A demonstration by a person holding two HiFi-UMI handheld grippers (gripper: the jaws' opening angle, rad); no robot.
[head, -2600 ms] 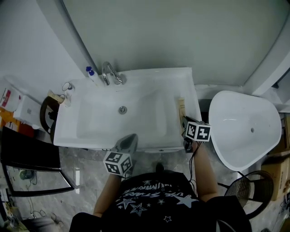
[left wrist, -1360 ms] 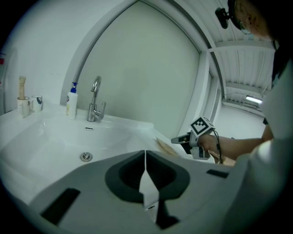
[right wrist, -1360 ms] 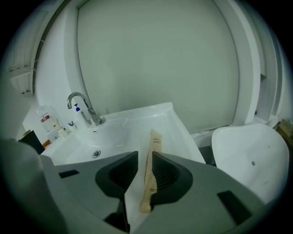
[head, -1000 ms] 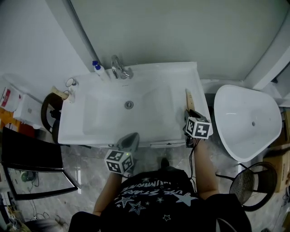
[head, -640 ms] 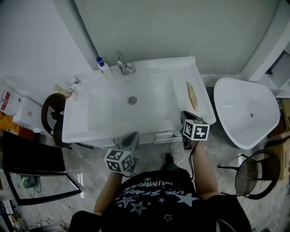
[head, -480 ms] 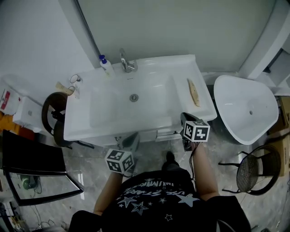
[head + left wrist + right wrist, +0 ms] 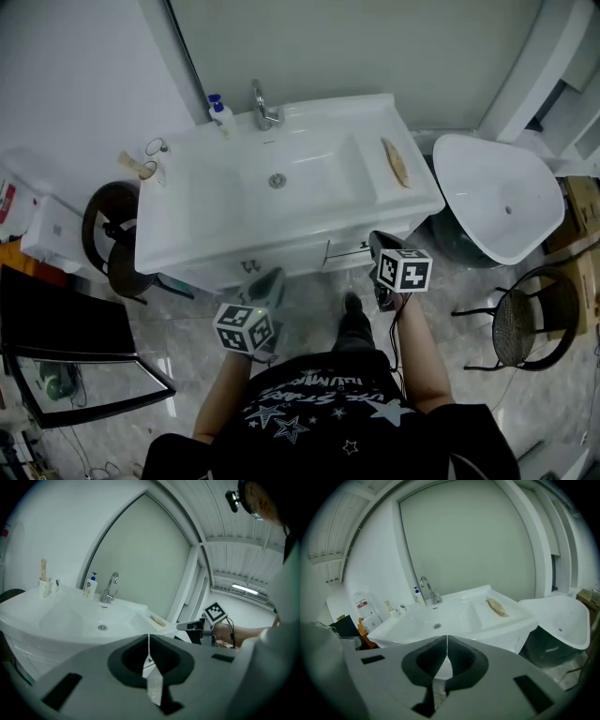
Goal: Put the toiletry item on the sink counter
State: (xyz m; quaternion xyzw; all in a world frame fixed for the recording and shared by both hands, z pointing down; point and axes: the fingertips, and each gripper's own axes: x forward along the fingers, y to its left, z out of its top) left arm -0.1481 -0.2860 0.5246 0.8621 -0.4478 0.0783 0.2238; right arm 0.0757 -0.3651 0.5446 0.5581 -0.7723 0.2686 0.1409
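Observation:
A flat tan oval toiletry item [image 7: 397,161] lies alone on the right ledge of the white sink counter [image 7: 187,234]; the right gripper view shows the toiletry item [image 7: 498,606] there too. My right gripper [image 7: 376,242] hangs shut and empty in front of the counter's front right corner, well short of the item. My left gripper [image 7: 270,281] is also shut and empty, below the counter's front edge near the middle. In each gripper view the jaws meet in a thin line with nothing between them.
A faucet [image 7: 265,105] and a blue-capped pump bottle [image 7: 218,109] stand at the back of the basin. Small cups [image 7: 150,159] sit on the counter's left end. A white tub [image 7: 502,202] and a round black stool [image 7: 525,328] stand at the right, a dark bin [image 7: 108,234] at the left.
My right gripper has drawn back from the counter's right ledge, and the tan item stays lying there. The whole view has backed away from the sink. The left gripper has hardly moved.

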